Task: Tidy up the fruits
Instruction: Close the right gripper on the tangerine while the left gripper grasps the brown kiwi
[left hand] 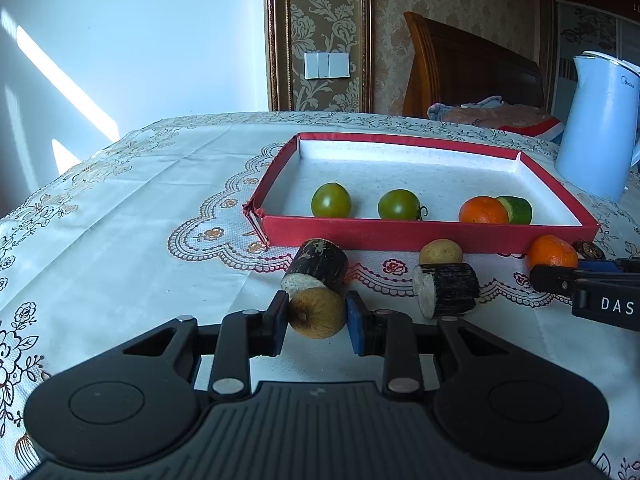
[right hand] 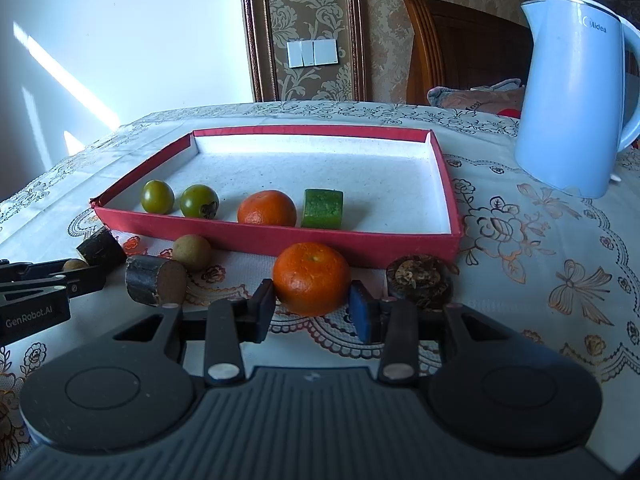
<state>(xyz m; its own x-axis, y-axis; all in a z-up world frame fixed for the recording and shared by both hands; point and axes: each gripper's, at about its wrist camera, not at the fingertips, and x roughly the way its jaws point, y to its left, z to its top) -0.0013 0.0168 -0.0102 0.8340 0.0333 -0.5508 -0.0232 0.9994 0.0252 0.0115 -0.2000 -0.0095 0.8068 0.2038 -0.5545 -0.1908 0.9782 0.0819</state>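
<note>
On the near left, a small round tan fruit, likely light and thin-skinned, is being pinched across its middle by the left gripper, while rightward a soft-looking round orange tangerine is being clasped by the right gripper.

The left tool, a black two-finger clamp with flat pads, points forward and downward toward the bench. Its pads press on a small tan round fruit from both sides, the blue-faced pad at one flank and the black pad at the other. The right tool, the same black make, points forward at a similar downward slant, just to the right of the left tool. Its pads sit tight against a round orange tangerine, one on each side. The two tools lie side by side, close but apart, both low over the bench.
</note>
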